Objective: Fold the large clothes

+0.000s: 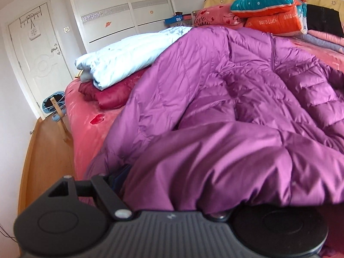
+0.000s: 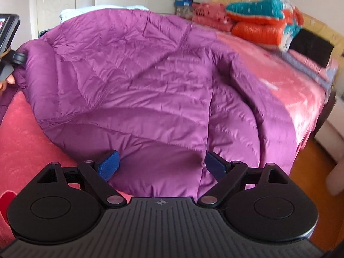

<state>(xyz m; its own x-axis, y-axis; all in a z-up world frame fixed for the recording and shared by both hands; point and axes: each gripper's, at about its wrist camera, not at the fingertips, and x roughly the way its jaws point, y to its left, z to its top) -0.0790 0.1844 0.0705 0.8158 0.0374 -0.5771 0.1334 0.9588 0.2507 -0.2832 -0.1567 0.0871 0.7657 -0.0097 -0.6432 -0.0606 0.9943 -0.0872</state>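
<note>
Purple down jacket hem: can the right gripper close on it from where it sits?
Probably yes. The purple down jacket bulges between the right gripper and its open jaws, with nothing in front of the fabric.

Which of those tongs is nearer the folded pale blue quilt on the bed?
Left. The left tongs work the purple puffer jacket on the side where the pale blue quilt lies; the right tongs are at the jacket's other side.
</note>
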